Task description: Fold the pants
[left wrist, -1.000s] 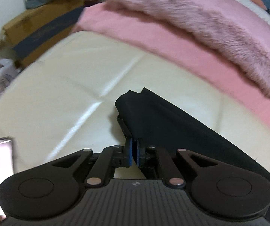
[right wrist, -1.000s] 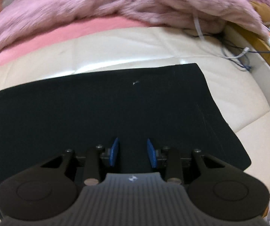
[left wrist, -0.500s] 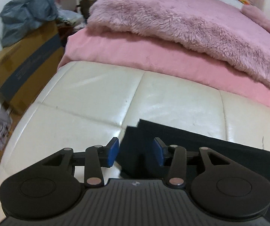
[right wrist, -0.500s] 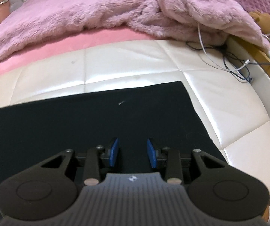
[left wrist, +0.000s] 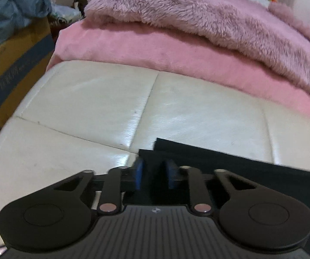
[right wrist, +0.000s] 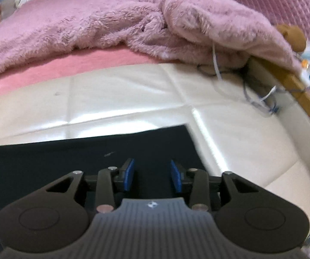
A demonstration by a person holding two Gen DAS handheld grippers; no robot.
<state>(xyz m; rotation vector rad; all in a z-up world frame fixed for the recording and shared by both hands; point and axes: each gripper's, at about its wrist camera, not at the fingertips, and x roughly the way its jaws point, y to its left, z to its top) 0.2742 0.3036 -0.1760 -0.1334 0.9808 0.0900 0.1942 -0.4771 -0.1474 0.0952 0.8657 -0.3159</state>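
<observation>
The left gripper was closing, its blue pads a narrow gap apart. The corner of the pants lay under and between them; the pads were not seen pressing on the cloth, so nothing was held. The picture was blurred at the pads, and contact with the cloth could not be settled.

The right gripper was opening, jaws standing well apart over the pants. It held nothing; whether its tips touched the cloth could not be told.

The pants, black and flat, lay on the cream cushion. In the left view two layers showed at the corner, the upper edge set slightly back from the lower. The corner sat just right of the cushion's seam. In the right view the pants' far edge ran straight across the cushion, and their right corner ended near a seam, with bare cushion to its right.

Beyond the cushion lay a pink sheet, touching its far edge, and a furry blanket piled on the sheet.

Left of the cushion stood a cardboard box; a grey-blue bundle rested on top of it. What the box held could not be seen.

At the cushion's far right corner, thin cables lay on it, near a wooden rail. A brown plush toy sat above the rail, against the blanket.
</observation>
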